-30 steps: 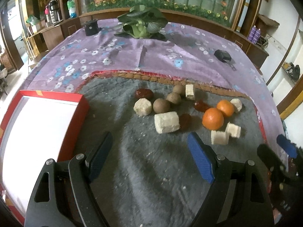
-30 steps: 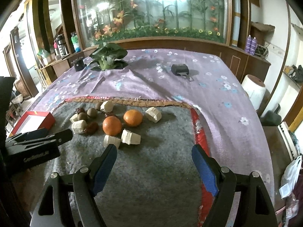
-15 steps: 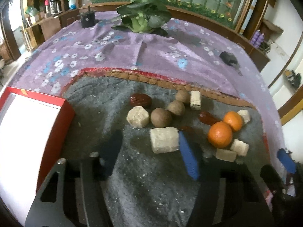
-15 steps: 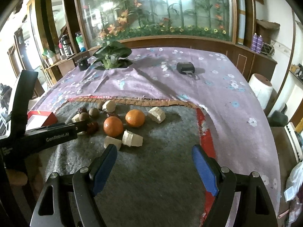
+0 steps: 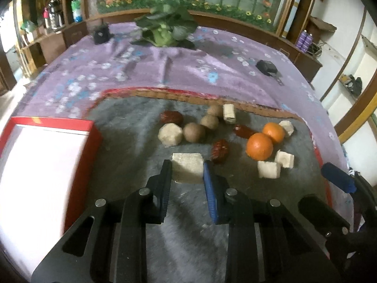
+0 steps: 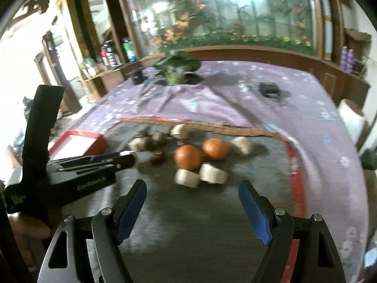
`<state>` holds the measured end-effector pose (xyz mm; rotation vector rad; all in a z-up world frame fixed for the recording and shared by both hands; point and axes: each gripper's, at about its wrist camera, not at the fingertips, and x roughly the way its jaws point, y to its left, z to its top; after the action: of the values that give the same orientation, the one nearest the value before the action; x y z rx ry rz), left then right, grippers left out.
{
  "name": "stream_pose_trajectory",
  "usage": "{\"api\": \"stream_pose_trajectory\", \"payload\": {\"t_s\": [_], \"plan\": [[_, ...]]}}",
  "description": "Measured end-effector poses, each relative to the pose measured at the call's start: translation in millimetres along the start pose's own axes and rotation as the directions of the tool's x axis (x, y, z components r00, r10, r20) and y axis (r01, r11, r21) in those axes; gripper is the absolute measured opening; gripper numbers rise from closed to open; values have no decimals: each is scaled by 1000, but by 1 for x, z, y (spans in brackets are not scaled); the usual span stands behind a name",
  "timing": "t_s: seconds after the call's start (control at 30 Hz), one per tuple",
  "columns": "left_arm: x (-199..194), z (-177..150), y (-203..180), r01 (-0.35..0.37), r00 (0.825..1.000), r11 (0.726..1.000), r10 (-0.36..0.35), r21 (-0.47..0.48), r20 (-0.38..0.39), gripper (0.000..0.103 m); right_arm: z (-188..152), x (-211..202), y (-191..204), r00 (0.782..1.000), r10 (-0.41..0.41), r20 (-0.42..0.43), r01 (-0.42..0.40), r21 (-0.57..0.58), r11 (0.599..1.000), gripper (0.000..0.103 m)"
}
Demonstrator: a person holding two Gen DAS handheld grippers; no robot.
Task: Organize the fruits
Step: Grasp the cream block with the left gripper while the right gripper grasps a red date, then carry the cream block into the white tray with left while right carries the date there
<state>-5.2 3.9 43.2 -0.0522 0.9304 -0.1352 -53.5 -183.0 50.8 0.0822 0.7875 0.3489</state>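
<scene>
Left wrist view: left gripper [image 5: 187, 173] fingers clamp pale block [image 5: 187, 169] at frame centre, likely bound for red box [image 5: 47, 158] at left.
Right gripper [image 6: 192, 208] fingers wide, empty, oranges [image 6: 188, 156] ahead.

Two oranges [image 5: 259, 146], three brown round fruits [image 5: 194, 132], three red dates [image 5: 171, 117] and six pale chunks [image 5: 170, 138] lie on a gray mat [image 5: 132, 122], one red box [image 5: 92, 139] at left.

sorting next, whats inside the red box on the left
The red box shows only a bare white interior; no fruit visible. Its near end runs out of frame, so that part is unseen.
</scene>
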Motion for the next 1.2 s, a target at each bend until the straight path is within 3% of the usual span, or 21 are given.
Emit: {"api": "stream_pose_trajectory", "payload": {"t_s": [0.1,0.17,0.33,0.47,0.83,0.9,0.97,1.07,1.2], "plan": [[-14,1,9,-9,1000,1000,9,-4,21,26,6,10,14,999,51,-13,-52,-33,998,74],[-22,1,16,-10,1000,1000,10,-11,29,26,11,19,23,998,55,-33,-57,-65,996,62],[-42,1,28,-64,995,998,64,-5,81,26,22,49,38,989,113,-97,-125,-121,985,62],[-49,0,41,-68,994,997,69,-23,85,26,29,70,47,984,111,-140,-135,-182,974,62],[-48,-2,48,-74,994,997,77,-28,80,26,41,106,55,975,63,-214,-156,-453,878,62],[-45,-1,48,-76,994,997,77,-29,71,26,42,110,55,973,68,-222,-169,-473,865,52],[-44,-1,48,-74,995,997,76,-34,65,26,41,114,58,968,79,-237,-190,-490,851,34],[-45,-2,51,-81,994,996,83,-44,65,26,36,114,66,975,30,-218,-146,-537,831,31],[-50,-3,54,-88,993,995,92,-47,72,26,34,98,62,975,95,-202,-181,-463,868,30]]}}
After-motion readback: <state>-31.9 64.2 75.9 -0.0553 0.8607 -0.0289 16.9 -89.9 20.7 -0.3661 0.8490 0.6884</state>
